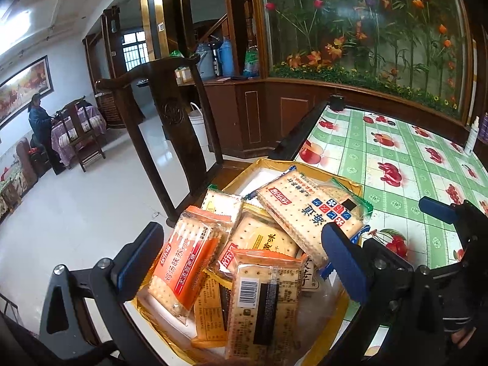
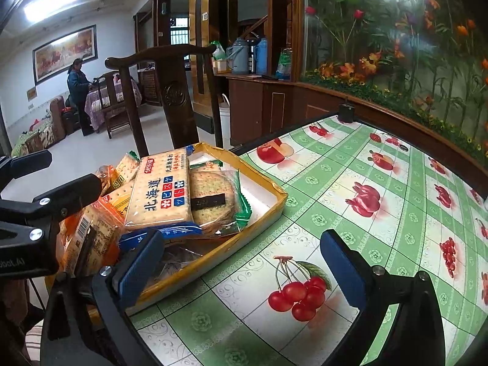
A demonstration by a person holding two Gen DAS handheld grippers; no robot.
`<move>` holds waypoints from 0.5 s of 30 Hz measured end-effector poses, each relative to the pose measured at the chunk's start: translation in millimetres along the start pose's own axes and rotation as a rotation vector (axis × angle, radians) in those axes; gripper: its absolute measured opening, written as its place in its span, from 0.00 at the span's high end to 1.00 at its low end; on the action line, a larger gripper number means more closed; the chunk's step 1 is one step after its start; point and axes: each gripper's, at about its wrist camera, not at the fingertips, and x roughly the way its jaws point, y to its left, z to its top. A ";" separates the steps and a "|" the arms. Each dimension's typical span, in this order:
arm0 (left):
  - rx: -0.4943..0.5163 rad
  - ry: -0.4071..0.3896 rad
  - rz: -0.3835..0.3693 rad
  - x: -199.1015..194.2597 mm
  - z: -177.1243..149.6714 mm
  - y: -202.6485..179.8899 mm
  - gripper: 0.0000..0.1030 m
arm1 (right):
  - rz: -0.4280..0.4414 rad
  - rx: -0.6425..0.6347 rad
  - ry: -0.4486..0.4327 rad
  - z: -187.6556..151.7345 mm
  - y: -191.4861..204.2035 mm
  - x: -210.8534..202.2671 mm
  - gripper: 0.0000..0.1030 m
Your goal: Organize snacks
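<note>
A shallow gold-rimmed box [image 1: 357,186] [image 2: 276,210] at the table's near-left corner holds several cracker packets. A blue-and-white cracker packet [image 1: 308,210] [image 2: 161,192] lies on top, over a round-biscuit packet with green edges [image 2: 213,198]. An orange packet [image 1: 186,259] and a barcode packet [image 1: 262,302] lie at the near side. My left gripper [image 1: 241,262] is open, its jaws astride the pile above the box. My right gripper [image 2: 241,262] is open and empty, over the box's right edge and the tablecloth; it also shows in the left wrist view [image 1: 439,210].
The table has a green checked fruit-print cloth [image 2: 366,198]. A dark wooden chair [image 1: 170,122] stands just behind the box. A small black object [image 2: 346,113] sits at the table's far edge. A white bottle [image 1: 472,135] stands at the far right.
</note>
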 end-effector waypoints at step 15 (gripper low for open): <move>-0.020 0.016 -0.006 3.2 2.2 3.8 0.00 | -0.001 -0.014 0.009 2.9 3.6 2.8 0.01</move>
